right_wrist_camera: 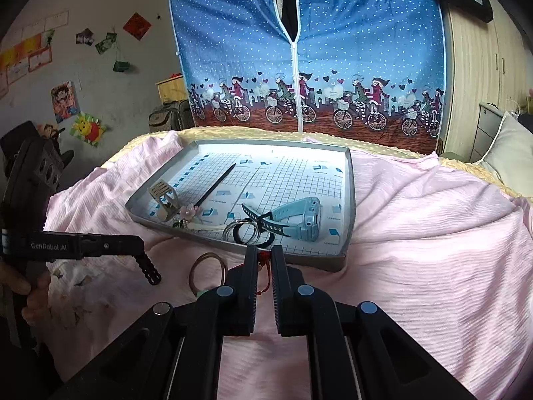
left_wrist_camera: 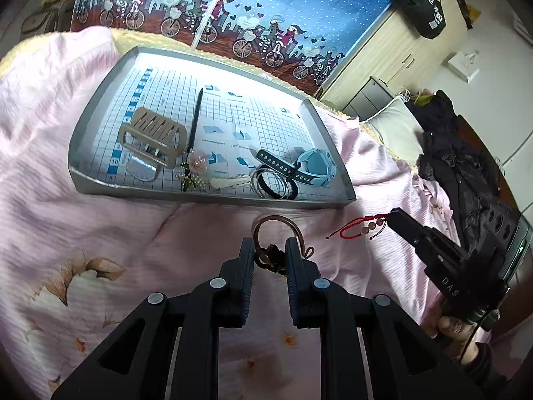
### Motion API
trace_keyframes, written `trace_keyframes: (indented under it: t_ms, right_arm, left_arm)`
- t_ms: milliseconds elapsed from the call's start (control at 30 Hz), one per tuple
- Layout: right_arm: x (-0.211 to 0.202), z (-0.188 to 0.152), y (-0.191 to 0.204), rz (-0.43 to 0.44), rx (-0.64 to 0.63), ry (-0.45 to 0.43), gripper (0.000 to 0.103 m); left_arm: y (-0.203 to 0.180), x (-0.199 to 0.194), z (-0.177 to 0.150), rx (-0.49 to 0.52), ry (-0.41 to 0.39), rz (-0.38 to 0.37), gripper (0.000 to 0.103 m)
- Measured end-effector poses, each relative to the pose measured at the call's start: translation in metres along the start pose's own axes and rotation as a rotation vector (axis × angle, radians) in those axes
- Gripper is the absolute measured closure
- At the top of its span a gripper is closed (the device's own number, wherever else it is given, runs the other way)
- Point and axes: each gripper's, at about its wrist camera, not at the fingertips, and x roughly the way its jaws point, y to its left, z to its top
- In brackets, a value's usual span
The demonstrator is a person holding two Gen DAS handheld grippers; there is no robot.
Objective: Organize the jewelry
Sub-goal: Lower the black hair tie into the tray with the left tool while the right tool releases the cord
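A: Where is the brown bangle point(left_wrist_camera: 278, 230)?
B: On the pink blanket point(left_wrist_camera: 100, 216), just short of the tray point(left_wrist_camera: 213, 196), dead ahead of the left gripper point(left_wrist_camera: 269, 250), whose fingers stand apart around its charm.
A: And the right gripper point(right_wrist_camera: 265, 256)?
B: Nearly closed on the red cord bracelet point(left_wrist_camera: 358, 228).

Jewelry on and beside the grey tray point(left_wrist_camera: 83, 126)

Watch point(left_wrist_camera: 314, 166), bangles point(left_wrist_camera: 271, 183), flower hairpin point(left_wrist_camera: 195, 163) and claw clip point(left_wrist_camera: 151, 135) lie inside; a brown bracelet point(left_wrist_camera: 276, 221) and red cord bracelet point(left_wrist_camera: 358, 226) lie on the pink bedspread point(left_wrist_camera: 100, 226).

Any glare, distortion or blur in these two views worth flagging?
Left wrist: the tray's far floor is washed out by glare, and fisheye bends its rim. Right wrist: the same glare along the tray's back wall; corners vignette dark, and the jewelry stays sharp.
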Motion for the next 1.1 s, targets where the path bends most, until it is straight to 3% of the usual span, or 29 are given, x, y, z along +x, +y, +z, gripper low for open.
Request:
trace_keyframes:
  t_ms: [167, 367, 533, 733, 1100]
  right_arm:
    - [0.002, 0.007, 0.0, -0.005, 0.007, -0.037, 0.095]
    - [0.013, 0.033, -0.007, -0.035, 0.035, -0.118, 0.095]
    - [0.035, 0.05, -0.016, -0.062, 0.061, -0.155, 0.095]
    - [0.063, 0.046, -0.029, -0.086, 0.078, -0.108, 0.095]
    - [0.08, 0.029, -0.034, -0.084, 0.092, -0.025, 0.095]
  left_arm:
    - [-0.006, 0.002, 0.009, 0.035, -0.042, 0.023, 0.088]
    - [-0.012, 0.007, 0.039, 0.062, -0.192, 0.087, 0.088]
    - [-0.014, 0.032, 0.066, 0.135, -0.273, 0.221, 0.088]
    - [-0.011, 0.08, 0.067, 0.245, -0.221, 0.315, 0.088]
    - [0.003, 0.099, 0.056, 0.263, -0.159, 0.314, 0.088]
